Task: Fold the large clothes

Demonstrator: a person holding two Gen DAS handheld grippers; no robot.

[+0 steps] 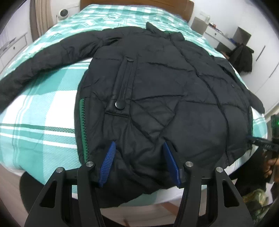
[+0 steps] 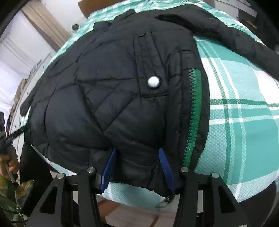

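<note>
A black quilted jacket (image 1: 157,90) lies spread on a bed with a teal and white checked cover (image 1: 38,111); one sleeve stretches out to the left. It also fills the right wrist view (image 2: 108,90), with its green zipper (image 2: 193,111) along one edge. My left gripper (image 1: 139,155) is open, its blue pads either side of the jacket's hem fabric near the bed's front edge. My right gripper (image 2: 137,158) is open too, its blue pads straddling the hem beside the zipper end. The other gripper's tip shows at the far right of the left wrist view (image 1: 261,143).
A wooden headboard (image 1: 136,3) is at the far end of the bed. White drawers (image 1: 12,47) stand at the left, a desk with dark items (image 1: 240,43) at the right. The bed's front edge drops to a tiled floor (image 2: 132,214).
</note>
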